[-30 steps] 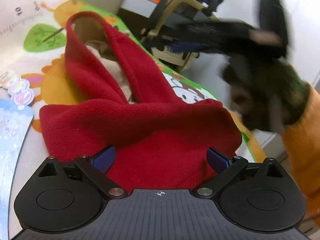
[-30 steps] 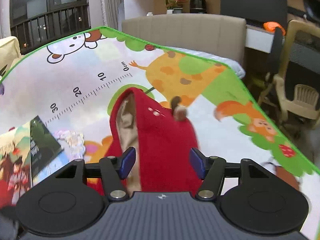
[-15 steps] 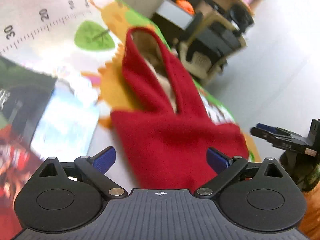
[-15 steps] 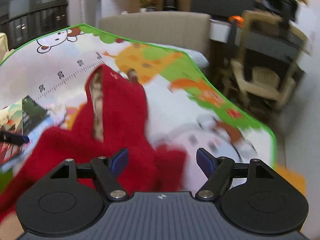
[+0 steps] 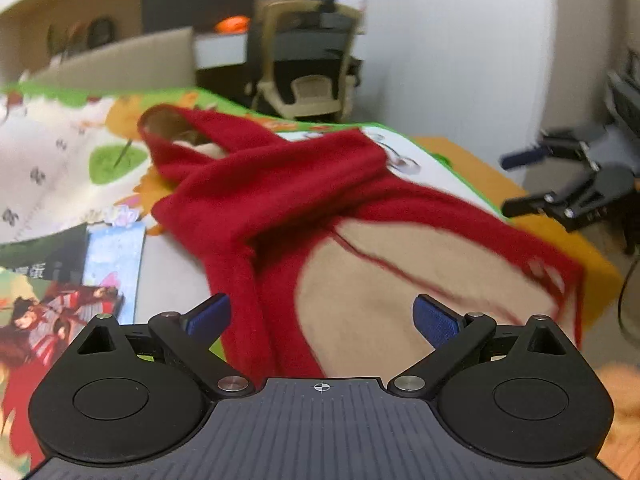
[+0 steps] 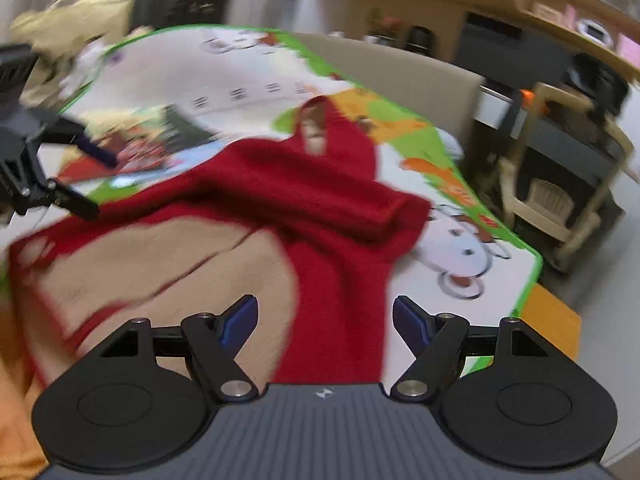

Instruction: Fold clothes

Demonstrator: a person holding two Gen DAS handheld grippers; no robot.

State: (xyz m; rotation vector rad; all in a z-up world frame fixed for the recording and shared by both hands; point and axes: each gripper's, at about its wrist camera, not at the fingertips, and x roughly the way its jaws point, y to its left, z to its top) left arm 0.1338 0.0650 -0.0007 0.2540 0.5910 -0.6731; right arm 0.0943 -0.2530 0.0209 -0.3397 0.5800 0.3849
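A red fleece garment (image 5: pixel 280 176) with a beige lining (image 5: pixel 400 280) lies spread on a cartoon play mat (image 5: pixel 60 152). Its hood points away and the lined part lies nearest me. My left gripper (image 5: pixel 322 318) hovers open over the lining and holds nothing. In the left wrist view my right gripper (image 5: pixel 516 182) hangs open off the mat's right edge. The right wrist view shows the same garment (image 6: pixel 320 200), with my right gripper (image 6: pixel 324 320) open above its red near part. There my left gripper (image 6: pixel 94 182) appears at the left, open.
Picture posters (image 5: pixel 60 300) lie on the mat left of the garment. A beige padded board (image 5: pixel 120 64) stands behind the mat. A tan chair (image 6: pixel 560 184) and a desk are beyond the right edge. Orange surface (image 6: pixel 552 320) shows past the mat's corner.
Both views have swung and pulled back towards the garment's near end. The beige-lined part, unseen before, now fills the foreground. Both grippers stay open.
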